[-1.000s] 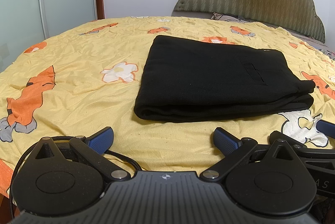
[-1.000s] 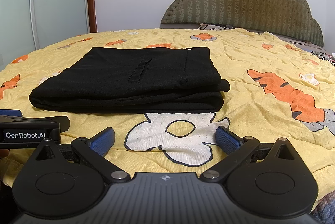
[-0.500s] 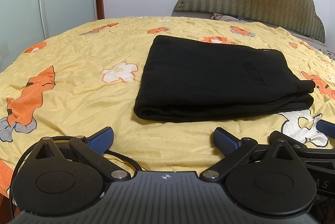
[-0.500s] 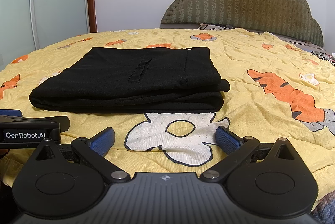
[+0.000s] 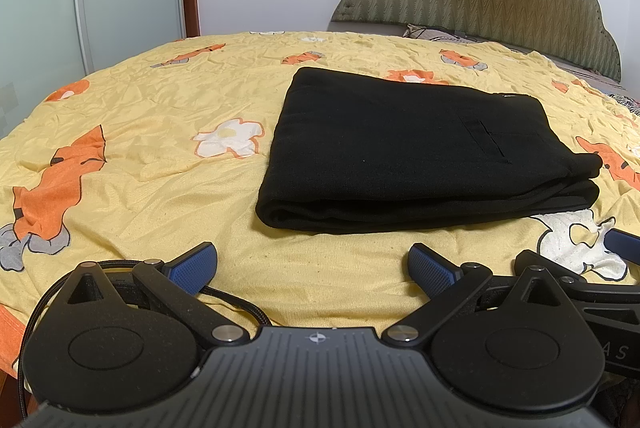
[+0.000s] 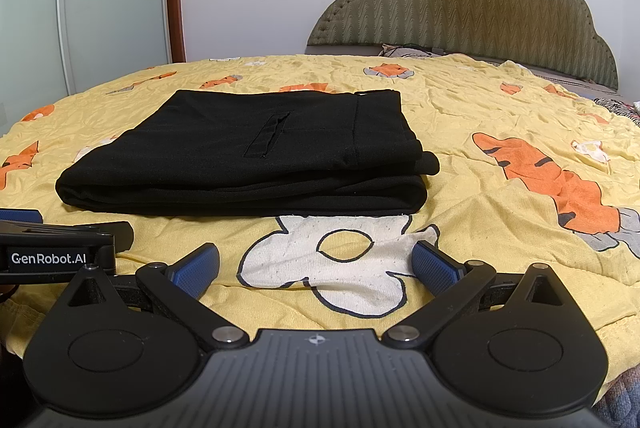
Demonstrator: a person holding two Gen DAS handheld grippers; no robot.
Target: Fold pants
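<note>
Basically 1 bed w/ yellow tiger-print sheet point(image 5: 160, 188), 1 padded headboard point(image 6: 480, 8). One pair of black pants point(image 5: 400, 156) lies folded mid-bed, touching neither tool. Left gripper point(image 5: 312, 264) and right gripper point(image 6: 316, 264): both w/ fingers spread apart, holding nothing. Only right view shows the "GenRobot.AI" label point(image 6: 48, 259) on the left tool.
</note>
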